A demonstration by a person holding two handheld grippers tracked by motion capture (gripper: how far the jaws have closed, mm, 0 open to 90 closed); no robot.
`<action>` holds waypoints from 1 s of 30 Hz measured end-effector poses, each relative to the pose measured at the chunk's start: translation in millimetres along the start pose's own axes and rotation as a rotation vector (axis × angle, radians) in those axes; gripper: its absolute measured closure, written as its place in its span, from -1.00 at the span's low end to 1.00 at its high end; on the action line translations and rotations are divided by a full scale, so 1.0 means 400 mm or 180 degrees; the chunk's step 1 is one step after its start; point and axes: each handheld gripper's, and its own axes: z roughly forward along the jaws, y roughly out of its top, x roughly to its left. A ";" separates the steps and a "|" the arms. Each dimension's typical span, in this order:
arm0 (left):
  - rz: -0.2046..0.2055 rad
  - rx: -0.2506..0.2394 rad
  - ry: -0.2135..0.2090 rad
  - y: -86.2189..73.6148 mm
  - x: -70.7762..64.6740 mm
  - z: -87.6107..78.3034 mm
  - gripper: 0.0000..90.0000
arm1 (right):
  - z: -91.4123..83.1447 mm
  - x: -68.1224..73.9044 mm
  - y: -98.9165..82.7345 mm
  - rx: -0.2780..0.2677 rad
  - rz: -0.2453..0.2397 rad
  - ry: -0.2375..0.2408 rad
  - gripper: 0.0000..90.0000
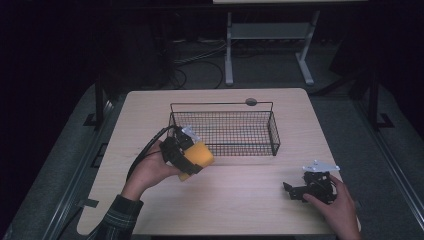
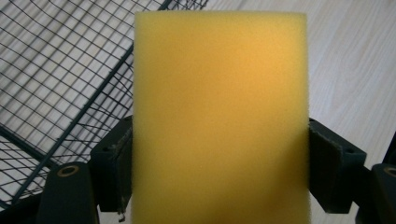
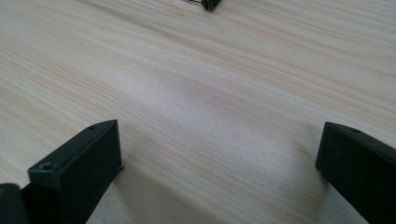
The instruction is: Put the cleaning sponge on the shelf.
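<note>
**Sponge held at basket's near-left corner**

Dark room; pale wooden tabletop (image 1: 235, 200). Left gripper (image 1: 192, 161) clamps the yellow sponge (image 2: 219, 116), raised just beside the wire basket (image 1: 225, 131). Right gripper (image 3: 219, 163), jaws wide and empty, rests near the tabletop's near-right corner.

sponge (image 2: 219, 116): we see porous matt yellow foam
basket (image 1: 225, 131): thin black wire mesh
desk (image 1: 240, 200): our pale, smooth wood grain
</note>
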 end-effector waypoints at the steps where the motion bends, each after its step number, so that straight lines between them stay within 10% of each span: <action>1: -0.0004 -0.0011 0.0001 0.003 0.002 -0.001 -0.50 | 0.000 0.000 0.000 0.0001 0.0005 0.0000 -1.00; 30: -0.0123 -0.0053 0.0076 0.067 0.094 0.005 -0.50 | 0.000 0.001 0.000 0.0010 0.0015 0.0003 -1.00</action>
